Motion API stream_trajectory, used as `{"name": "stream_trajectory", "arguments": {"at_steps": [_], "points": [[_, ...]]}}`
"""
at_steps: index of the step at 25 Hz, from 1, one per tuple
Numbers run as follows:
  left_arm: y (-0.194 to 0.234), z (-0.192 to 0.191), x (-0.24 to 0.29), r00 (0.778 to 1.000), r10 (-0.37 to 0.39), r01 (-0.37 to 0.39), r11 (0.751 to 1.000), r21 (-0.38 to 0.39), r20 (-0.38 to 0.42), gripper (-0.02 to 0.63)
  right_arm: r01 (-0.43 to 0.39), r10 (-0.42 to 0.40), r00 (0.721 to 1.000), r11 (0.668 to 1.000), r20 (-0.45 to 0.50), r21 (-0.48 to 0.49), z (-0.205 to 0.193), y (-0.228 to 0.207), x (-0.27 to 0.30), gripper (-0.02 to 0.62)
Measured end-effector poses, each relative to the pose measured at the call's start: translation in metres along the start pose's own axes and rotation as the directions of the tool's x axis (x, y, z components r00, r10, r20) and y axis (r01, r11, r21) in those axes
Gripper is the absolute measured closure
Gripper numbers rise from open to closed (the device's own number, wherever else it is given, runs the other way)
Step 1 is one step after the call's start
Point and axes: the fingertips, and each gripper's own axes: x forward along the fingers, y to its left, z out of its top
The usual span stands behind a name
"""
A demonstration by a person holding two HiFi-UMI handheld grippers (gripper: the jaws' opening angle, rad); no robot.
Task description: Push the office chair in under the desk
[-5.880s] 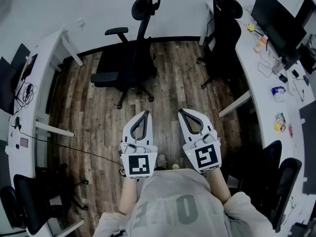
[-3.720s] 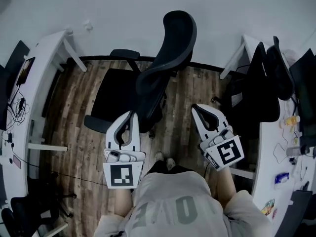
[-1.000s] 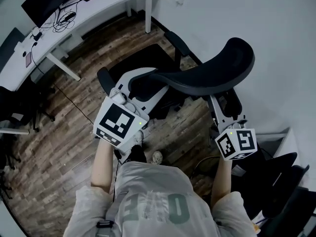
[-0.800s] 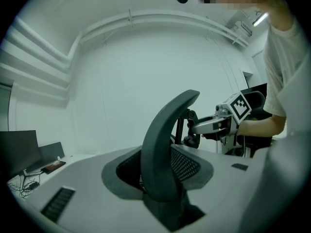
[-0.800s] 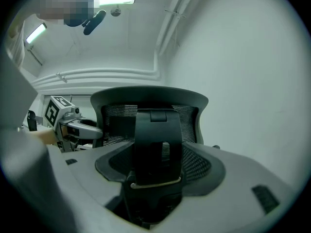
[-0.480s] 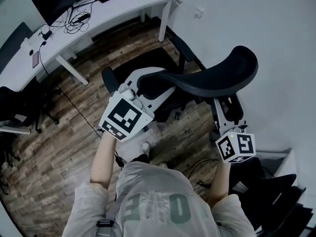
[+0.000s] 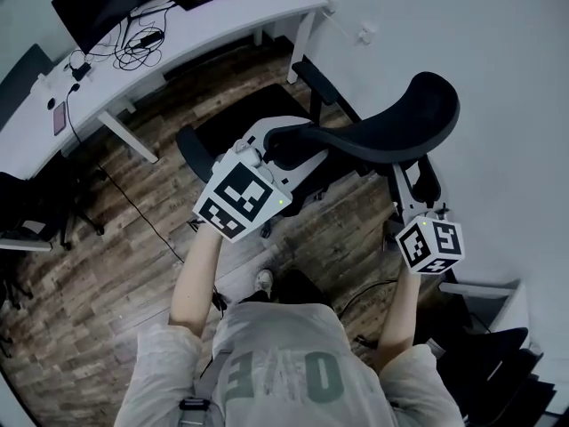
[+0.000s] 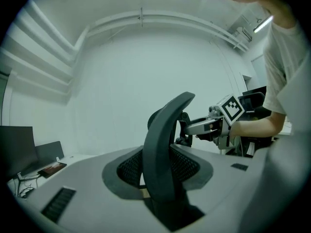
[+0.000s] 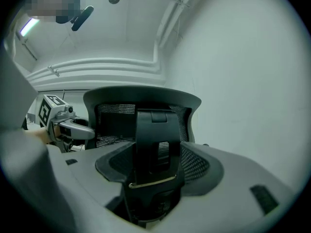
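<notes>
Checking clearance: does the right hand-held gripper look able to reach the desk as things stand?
Probably not. The right hand-held gripper is closed on the rear support of the office chair, and the whole chair plus a stretch of floor lie between it and the desk.

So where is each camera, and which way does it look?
Head view: on the person's head, looking steeply down at the office chair and white desk; shows shirt, both arms, left gripper, right gripper.
Left gripper view: rides the left gripper, looking along its fingers, just closing slightly on the chair's back, seen edge-on; the person's arm shows.
Right gripper view: rides the right gripper, facing the chair's back from behind; own fingers show.
Shared: each gripper view sees the chair and the other gripper.
</notes>
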Motion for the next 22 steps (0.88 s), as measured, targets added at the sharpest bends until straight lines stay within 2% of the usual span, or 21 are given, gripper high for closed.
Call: {"name": "stream_trajectory", "arguments": {"at_steps": [4, 11, 16, 22], "points": [[0.027, -0.007, 0.010, 0.999, 0.031, -0.031, 0.999, -0.009, -0.010, 0.436, -0.025, 0.025, 1.000, 1.000, 0.003, 0.006, -0.001, -0.002, 0.034, 0.311], [0.086, -0.020, 0.021, 0.989, 0.137, -0.138, 0.990, -0.016, -0.050, 0.436, -0.075, 0.075, 0.997, 0.997, 0.017, 0.005, -0.002, 0.001, 0.098, 0.311], [0.129, -0.027, 0.021, 0.971, 0.220, -0.222, 0.975, -0.008, -0.095, 0.430, -0.077, 0.077, 0.997, 0.997, 0.002, 0.007, 0.000, 0.011, 0.138, 0.311], [0.181, -0.045, 0.013, 0.946, 0.296, -0.305, 0.951, -0.047, -0.135, 0.421, -0.098, 0.098, 0.995, 0.995, -0.008, -0.003, -0.001, 0.033, 0.185, 0.311]]}}
